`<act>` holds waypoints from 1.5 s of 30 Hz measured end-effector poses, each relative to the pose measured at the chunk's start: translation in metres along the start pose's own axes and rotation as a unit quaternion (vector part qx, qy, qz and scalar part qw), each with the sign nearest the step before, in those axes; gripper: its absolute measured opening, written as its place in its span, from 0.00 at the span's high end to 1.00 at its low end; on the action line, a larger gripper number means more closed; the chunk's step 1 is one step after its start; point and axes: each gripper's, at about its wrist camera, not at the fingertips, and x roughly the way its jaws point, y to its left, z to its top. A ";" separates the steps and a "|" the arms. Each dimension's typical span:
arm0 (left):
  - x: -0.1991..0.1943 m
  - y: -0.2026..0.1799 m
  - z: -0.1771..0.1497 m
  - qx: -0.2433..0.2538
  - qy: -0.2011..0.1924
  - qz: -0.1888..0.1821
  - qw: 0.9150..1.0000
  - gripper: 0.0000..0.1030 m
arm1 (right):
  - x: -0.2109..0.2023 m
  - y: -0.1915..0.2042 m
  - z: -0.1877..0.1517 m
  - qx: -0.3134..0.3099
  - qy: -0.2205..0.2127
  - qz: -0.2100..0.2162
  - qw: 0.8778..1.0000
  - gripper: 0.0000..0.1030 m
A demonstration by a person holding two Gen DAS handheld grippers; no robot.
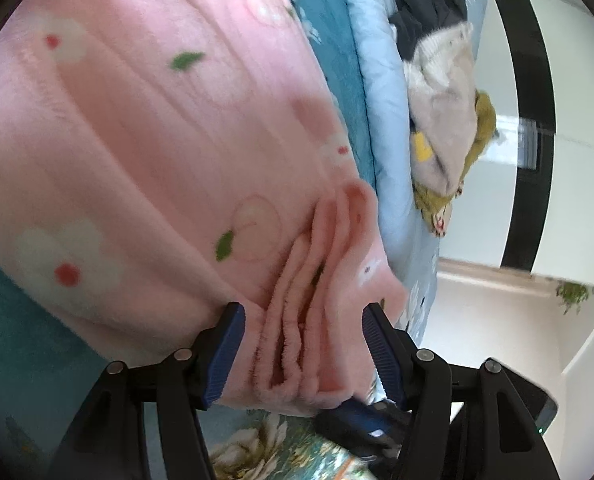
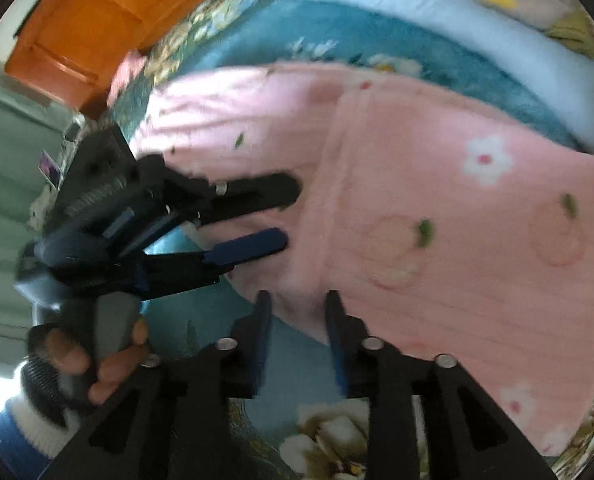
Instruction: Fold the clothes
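A pink fleece garment (image 1: 157,152) with white flowers and green leaves lies folded on a teal bedspread (image 2: 337,36). My left gripper (image 1: 303,316) straddles its bunched, layered edge (image 1: 297,340), jaws open around the folds without pinching them. In the right wrist view the same garment (image 2: 457,220) is spread flat with a folded layer on top. My right gripper (image 2: 297,300) is open at the garment's near edge, with the edge between its fingers. The left gripper (image 2: 289,212) also shows there, held by a hand, its fingers open on the garment's left edge.
A light blue quilt (image 1: 381,92) runs along the far side of the bed. A pile of dark, grey and olive clothes (image 1: 441,92) sits on it. An orange wooden door (image 2: 97,20) stands behind the bed. White wardrobe panels (image 1: 577,184) are at the right.
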 end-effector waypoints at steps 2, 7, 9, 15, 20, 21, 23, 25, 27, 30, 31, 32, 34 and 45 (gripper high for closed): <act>0.010 -0.007 -0.001 0.016 0.018 -0.004 1.000 0.36 | -0.017 -0.024 -0.002 0.033 -0.018 -0.014 0.999 0.67; 0.034 -0.011 0.000 0.035 0.044 0.005 0.998 0.32 | -0.041 -0.081 -0.013 0.112 -0.039 -0.044 0.992 0.67; 0.036 -0.012 0.000 0.040 0.039 0.007 0.998 0.33 | -0.044 -0.094 -0.015 0.132 -0.041 -0.047 0.989 0.67; 0.036 -0.041 -0.011 0.147 0.021 0.040 0.988 0.78 | -0.041 -0.115 -0.019 0.179 -0.042 -0.047 0.982 0.67; 0.025 -0.078 -0.032 0.258 -0.013 0.011 0.966 0.80 | -0.039 -0.115 -0.015 0.178 -0.046 -0.049 0.982 0.67; 0.017 -0.092 -0.039 0.291 -0.025 -0.018 0.956 0.81 | -0.040 -0.117 -0.015 0.179 -0.047 -0.049 0.982 0.67; 0.010 -0.109 -0.052 0.351 -0.040 -0.022 0.935 0.81 | -0.042 -0.120 -0.017 0.182 -0.049 -0.049 0.981 0.67; 0.021 -0.100 -0.049 0.351 -0.027 0.040 0.935 0.81 | -0.038 -0.124 -0.019 0.196 -0.043 -0.047 0.979 0.67; 0.028 -0.061 -0.031 0.269 -0.007 0.098 0.958 0.81 | -0.035 -0.125 -0.020 0.202 -0.038 -0.043 0.978 0.67; 0.024 -0.026 -0.017 0.186 -0.005 0.123 0.975 0.81 | -0.033 -0.124 -0.022 0.195 -0.035 -0.047 0.979 0.67; 0.023 -0.020 -0.014 0.173 -0.007 0.125 0.977 0.81 | -0.034 -0.124 -0.022 0.195 -0.036 -0.049 0.979 0.67; 0.022 -0.016 -0.012 0.164 -0.008 0.128 0.978 0.81 | -0.035 -0.125 -0.023 0.196 -0.037 -0.051 0.979 0.67; 0.023 -0.016 -0.014 0.168 -0.006 0.133 0.977 0.81 | -0.039 -0.127 -0.024 0.197 -0.044 -0.056 0.978 0.67; 0.027 -0.010 -0.007 0.144 -0.001 0.128 0.981 0.78 | -0.039 -0.153 -0.034 0.226 -0.049 -0.116 0.966 0.67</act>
